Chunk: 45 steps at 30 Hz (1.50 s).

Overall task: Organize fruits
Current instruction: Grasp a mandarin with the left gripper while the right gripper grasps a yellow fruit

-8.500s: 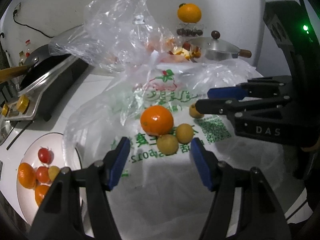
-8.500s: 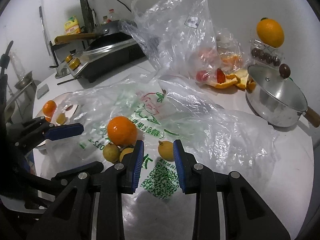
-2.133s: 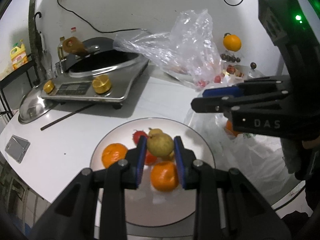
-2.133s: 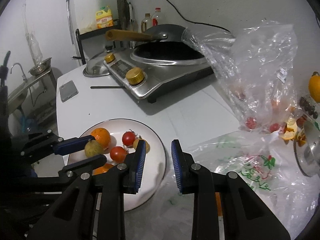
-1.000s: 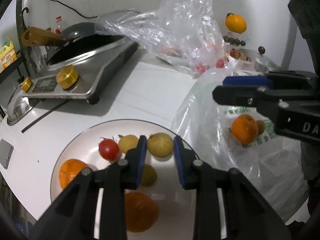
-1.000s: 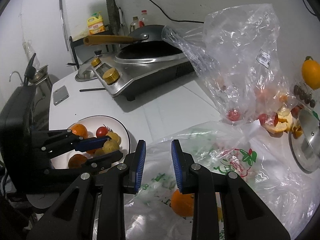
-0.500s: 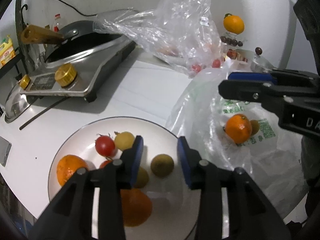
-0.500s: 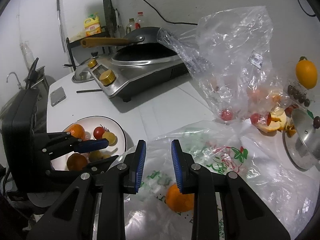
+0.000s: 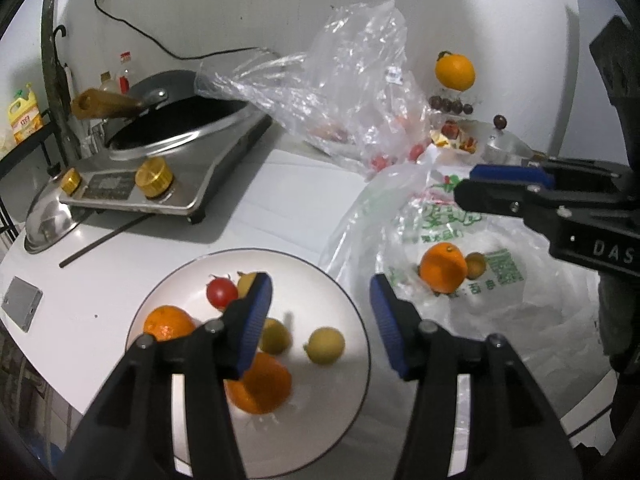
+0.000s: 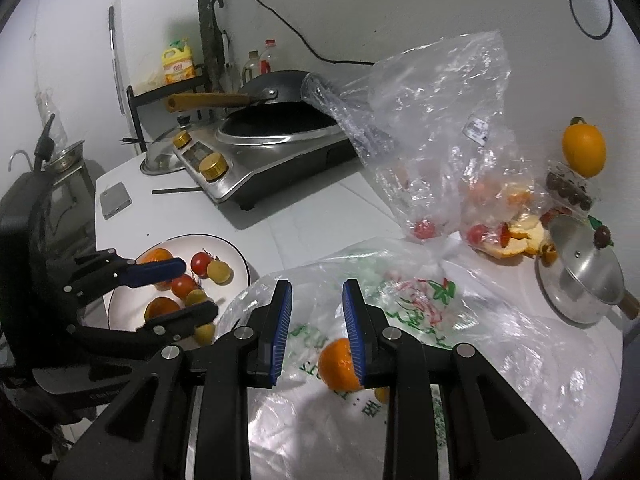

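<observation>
Both grippers, left gripper [image 9: 320,320] and right gripper [image 10: 317,330], are black plastic with silver screws; ribbed blue pads line the jaws; white "DAS" lettering.

White table [image 9: 280,200] — carries plate [image 9: 352,308], induction cooker [image 9: 168,184], plastic bags [image 9: 520,312], pot [image 10: 580,276].

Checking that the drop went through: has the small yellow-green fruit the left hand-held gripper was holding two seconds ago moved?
Yes. The yellow-green fruit now lies loose on the white plate, near its right rim, below the open left hand-held gripper.
</observation>
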Each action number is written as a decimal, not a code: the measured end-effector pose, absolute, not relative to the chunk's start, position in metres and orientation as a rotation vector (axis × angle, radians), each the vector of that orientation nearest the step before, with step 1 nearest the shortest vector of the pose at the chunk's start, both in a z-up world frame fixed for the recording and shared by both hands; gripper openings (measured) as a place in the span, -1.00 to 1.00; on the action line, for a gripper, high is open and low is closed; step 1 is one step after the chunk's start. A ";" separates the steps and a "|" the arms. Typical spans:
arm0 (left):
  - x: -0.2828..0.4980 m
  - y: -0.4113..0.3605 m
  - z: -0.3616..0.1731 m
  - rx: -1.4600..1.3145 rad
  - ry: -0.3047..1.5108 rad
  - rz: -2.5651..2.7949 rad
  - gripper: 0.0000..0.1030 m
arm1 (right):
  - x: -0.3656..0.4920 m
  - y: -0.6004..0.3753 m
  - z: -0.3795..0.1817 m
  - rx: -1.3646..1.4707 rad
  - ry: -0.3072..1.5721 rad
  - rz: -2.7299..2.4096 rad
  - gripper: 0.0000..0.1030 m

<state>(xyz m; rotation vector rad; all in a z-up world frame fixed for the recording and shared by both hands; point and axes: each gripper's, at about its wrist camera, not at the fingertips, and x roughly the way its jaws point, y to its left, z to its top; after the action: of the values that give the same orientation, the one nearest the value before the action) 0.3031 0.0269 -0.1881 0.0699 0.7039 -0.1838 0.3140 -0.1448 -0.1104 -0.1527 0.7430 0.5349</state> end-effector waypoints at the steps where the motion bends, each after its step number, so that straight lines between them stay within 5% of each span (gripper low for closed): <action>1: 0.300 0.026 -0.185 0.071 0.696 -0.183 0.02 | 0.312 -0.147 -0.110 -0.152 0.742 0.532 -0.45; 16: 0.278 -0.006 -0.171 0.093 0.664 -0.239 0.06 | 0.291 -0.180 -0.109 -0.138 0.746 0.483 -0.45; 21: 0.276 -0.016 -0.171 0.079 0.663 -0.254 0.31 | 0.291 -0.191 -0.114 -0.128 0.758 0.473 -0.45; 45: 0.295 -0.068 -0.192 0.172 0.699 -0.334 0.32 | 0.317 -0.211 -0.166 -0.123 0.874 0.501 -0.27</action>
<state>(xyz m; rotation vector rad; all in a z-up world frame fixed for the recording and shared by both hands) 0.2953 -0.0679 -0.1915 0.1725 0.6992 -0.3341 0.3173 -0.2112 -0.1659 -0.1225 0.8738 0.5013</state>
